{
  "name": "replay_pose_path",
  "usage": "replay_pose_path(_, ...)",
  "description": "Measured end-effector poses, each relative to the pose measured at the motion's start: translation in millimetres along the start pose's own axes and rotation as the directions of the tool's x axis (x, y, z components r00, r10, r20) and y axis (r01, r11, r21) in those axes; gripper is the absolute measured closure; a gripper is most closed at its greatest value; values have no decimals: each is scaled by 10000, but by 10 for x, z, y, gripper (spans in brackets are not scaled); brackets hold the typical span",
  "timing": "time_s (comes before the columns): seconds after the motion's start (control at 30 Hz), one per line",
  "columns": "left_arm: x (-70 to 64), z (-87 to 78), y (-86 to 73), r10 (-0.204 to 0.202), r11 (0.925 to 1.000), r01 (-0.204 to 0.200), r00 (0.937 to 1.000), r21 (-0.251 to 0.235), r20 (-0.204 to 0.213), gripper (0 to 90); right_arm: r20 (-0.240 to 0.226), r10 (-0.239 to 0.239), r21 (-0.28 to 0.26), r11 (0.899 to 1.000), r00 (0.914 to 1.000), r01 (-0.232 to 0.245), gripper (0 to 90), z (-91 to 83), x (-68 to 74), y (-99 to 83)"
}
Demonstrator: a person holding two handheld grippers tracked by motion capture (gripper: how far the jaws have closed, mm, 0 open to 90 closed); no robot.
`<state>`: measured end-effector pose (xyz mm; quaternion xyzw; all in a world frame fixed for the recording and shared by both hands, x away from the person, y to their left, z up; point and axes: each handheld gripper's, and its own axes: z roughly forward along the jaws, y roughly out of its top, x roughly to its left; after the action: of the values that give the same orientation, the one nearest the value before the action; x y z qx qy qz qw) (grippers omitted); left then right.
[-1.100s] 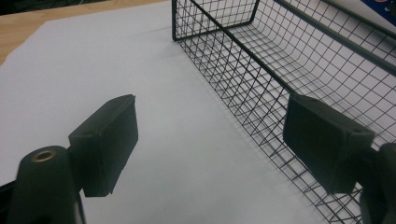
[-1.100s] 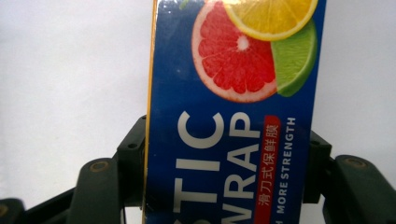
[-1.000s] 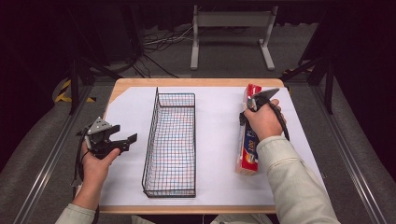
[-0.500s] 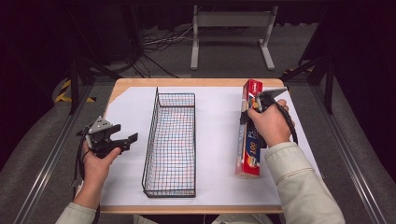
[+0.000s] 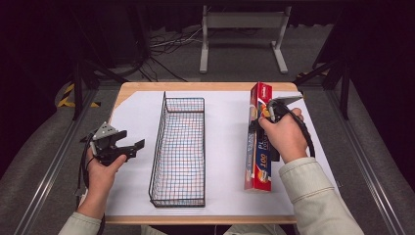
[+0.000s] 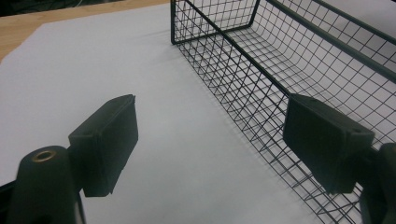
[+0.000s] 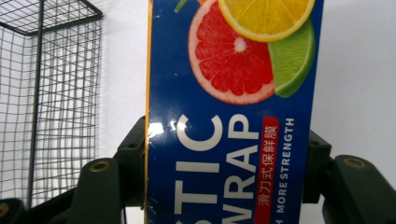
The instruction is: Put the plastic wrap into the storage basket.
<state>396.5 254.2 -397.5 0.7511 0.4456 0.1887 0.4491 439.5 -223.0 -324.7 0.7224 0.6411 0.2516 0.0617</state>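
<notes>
A long red and blue plastic wrap box (image 5: 259,164) lies lengthwise at the right of the white sheet, its far end near the table's back edge. My right gripper (image 5: 260,126) is shut on the plastic wrap box about a third of the way down from that far end. In the right gripper view both jaws press the sides of the box (image 7: 229,116), whose face shows citrus slices. A black wire basket (image 5: 161,147) stands in the middle. Left of it, my left gripper (image 5: 133,147) hovers open with nothing between its fingers (image 6: 107,140); the basket wall (image 6: 280,60) is just to its right.
A white sheet (image 5: 225,112) covers the wooden table (image 5: 195,86). Metal rails (image 5: 44,171) run along both sides of the table. A white stand (image 5: 242,22) and cables lie on the floor behind.
The box has straightened and looks larger, as if lifted off the sheet with my right gripper. The right hand has shifted slightly toward the person. The left gripper has stayed put.
</notes>
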Motion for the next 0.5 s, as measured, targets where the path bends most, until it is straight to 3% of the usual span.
replay_pose_path(0.3,4,17,-5,6,10000,-6,10000,43,54,189,-260,-189,-10,9998,9995,188,388,24,206,-18)
replay_pose_path(0.5,17,-37,-39,-126,9999,126,9999,29,-15,189,-504,-630,97,9979,9967,635,388,57,424,-29)
